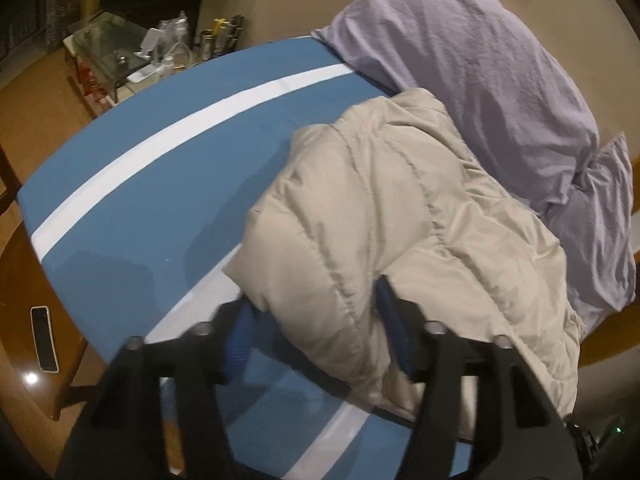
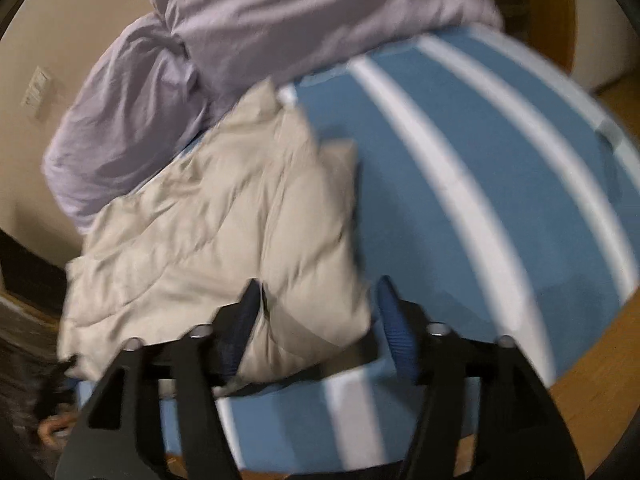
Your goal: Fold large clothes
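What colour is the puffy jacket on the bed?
Beige; the jacket shows best in the left wrist view.

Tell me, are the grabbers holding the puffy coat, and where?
Neither grips it. The left gripper and right gripper are open, each with a near corner of the beige puffer jacket between its fingers.
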`<state>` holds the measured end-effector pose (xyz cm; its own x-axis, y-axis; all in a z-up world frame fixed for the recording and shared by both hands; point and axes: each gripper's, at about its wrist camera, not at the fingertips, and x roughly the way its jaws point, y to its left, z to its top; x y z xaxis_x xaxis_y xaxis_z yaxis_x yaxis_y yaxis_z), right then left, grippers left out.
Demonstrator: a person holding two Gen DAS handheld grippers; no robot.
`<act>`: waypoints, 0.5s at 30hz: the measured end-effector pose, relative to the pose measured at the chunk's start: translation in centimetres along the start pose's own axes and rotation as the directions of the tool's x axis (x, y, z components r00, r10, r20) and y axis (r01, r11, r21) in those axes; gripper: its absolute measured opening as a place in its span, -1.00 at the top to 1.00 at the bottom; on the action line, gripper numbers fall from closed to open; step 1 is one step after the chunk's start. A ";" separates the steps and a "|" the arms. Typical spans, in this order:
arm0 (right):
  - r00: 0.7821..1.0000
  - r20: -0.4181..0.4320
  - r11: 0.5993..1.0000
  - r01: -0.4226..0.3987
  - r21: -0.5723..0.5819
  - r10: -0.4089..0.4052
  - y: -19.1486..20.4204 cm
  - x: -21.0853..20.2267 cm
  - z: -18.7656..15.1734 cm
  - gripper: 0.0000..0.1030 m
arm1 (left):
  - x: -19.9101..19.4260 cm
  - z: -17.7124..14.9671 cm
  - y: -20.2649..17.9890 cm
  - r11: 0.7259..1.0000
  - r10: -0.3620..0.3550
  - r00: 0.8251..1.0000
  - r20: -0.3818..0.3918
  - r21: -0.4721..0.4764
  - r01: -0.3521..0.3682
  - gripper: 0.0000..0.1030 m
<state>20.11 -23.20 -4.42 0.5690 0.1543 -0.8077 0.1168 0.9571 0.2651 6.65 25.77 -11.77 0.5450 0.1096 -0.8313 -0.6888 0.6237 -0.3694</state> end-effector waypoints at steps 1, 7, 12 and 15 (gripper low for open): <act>1.000 0.007 1.000 0.010 -0.018 -0.010 0.1 -0.1 0.3 -0.31 | 0.1 0.0 0.2 1.000 0.002 1.000 -0.001 -0.006 -0.002 -0.39; 0.999 0.043 0.990 -0.014 -0.141 0.020 3.8 -0.6 2.1 -0.31 | 1.1 0.0 0.5 0.998 -0.013 1.000 -0.019 -0.056 0.012 -0.67; 0.998 0.006 0.960 -0.064 -0.271 0.068 9.1 1.1 1.0 -0.31 | 2.1 -0.3 0.8 0.992 -0.046 0.999 -0.029 -0.117 0.042 -0.73; 0.997 -0.018 0.941 -0.082 -0.329 0.081 11.6 2.1 -0.3 -0.31 | 2.5 -0.4 1.0 0.985 -0.078 0.997 -0.022 -0.159 0.073 -0.73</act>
<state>22.41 -11.67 -3.22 0.5621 0.2355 -0.7928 -0.2045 0.9684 0.1426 7.11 26.33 -14.42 0.5863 0.0442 -0.8089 -0.7144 0.4990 -0.4906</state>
